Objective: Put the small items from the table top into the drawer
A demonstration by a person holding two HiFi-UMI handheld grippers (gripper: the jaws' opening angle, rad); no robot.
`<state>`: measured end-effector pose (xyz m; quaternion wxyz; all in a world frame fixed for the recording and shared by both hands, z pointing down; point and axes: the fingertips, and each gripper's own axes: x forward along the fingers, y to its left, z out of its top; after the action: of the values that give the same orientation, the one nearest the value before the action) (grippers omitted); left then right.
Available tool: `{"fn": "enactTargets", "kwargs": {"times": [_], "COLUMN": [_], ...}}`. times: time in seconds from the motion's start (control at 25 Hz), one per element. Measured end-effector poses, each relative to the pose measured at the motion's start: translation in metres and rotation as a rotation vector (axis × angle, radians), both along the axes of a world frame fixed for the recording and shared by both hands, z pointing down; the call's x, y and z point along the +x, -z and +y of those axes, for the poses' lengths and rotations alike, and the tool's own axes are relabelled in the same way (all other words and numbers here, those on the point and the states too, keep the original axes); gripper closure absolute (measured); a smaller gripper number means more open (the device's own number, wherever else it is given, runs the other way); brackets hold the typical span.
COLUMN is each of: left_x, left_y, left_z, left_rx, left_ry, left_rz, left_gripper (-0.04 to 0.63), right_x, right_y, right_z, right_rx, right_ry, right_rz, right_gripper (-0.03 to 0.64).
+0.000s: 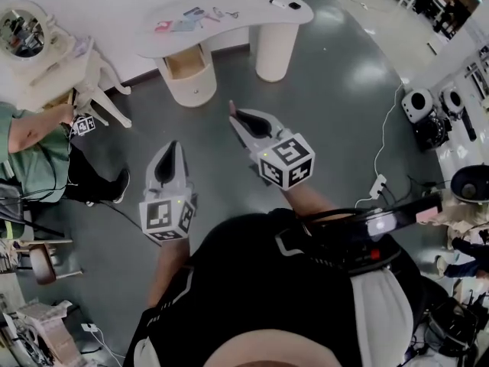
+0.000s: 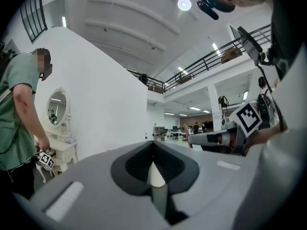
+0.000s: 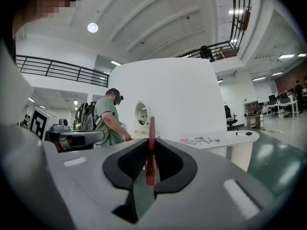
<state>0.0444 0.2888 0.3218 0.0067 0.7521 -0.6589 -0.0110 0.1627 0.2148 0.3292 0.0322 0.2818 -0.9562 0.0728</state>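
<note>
- Head view: the white table (image 1: 252,23) runs left to right across the top of the frame. The small items (image 1: 187,20) are bunched at its left end, and a dark pen-like piece (image 1: 284,4) lies alone toward the right end. The drawer (image 1: 186,66) stands pulled out just below the bunch. Both tools are at mid-frame, well short of the table, with their noses aimed up the frame. The right gripper (image 1: 233,109) is the nearer one. The left gripper (image 1: 177,145) sits lower and is lined up almost under the drawer.
- Left gripper view: its jaws meet at the tips with nothing pinched. Only a pale sliver shows through the slit lower down. A person in a green top (image 2: 19,109) stands at the left edge.
- Right gripper view: its jaws are closed on a thin red strip (image 3: 151,128) that stands upright above the tips. I cannot tell what it is. The table top lies right of centre, with the items in a low row along it.
- My guess is that the free left tool suits the first pick, once it is closer.
</note>
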Motion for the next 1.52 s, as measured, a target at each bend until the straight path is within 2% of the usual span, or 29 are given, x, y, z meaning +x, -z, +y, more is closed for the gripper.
{"fn": "enactTargets", "kwargs": {"times": [0.24, 0.52, 1.12, 1.24, 1.32, 1.52], "left_x": [-0.013, -0.025, -0.022, -0.024, -0.024, -0.019], "left_y": [-0.004, -0.005, 0.002, 0.003, 0.003, -0.007], "left_z": [-0.005, -0.035, -0.162, -0.184, -0.197, -0.229], "left_rx": [-0.011, -0.022, -0.018, -0.009, -0.017, -0.064], "left_ry": [-0.006, 0.017, 0.071, 0.128, 0.156, 0.157], "left_rz": [0.016, 0.016, -0.005, -0.014, -0.021, -0.027], "left_gripper": [0.595, 0.595, 0.595, 0.595, 0.595, 0.595], "right_x": [-0.014, -0.028, -0.017, -0.014, -0.01, -0.003], "right_y": [-0.002, -0.001, 0.003, 0.002, 0.002, 0.001], "right_z": [-0.005, -0.041, -0.177, -0.201, -0.215, -0.25], "right_rx": [-0.014, -0.024, -0.014, -0.014, -0.014, -0.002], "right_ry": [0.001, 0.027, 0.082, 0.111, 0.13, 0.126], "right_rz": [0.007, -0.014, -0.055, -0.059, -0.064, -0.083], "right_gripper": [0.569, 0.569, 0.569, 0.569, 0.569, 0.569]}}
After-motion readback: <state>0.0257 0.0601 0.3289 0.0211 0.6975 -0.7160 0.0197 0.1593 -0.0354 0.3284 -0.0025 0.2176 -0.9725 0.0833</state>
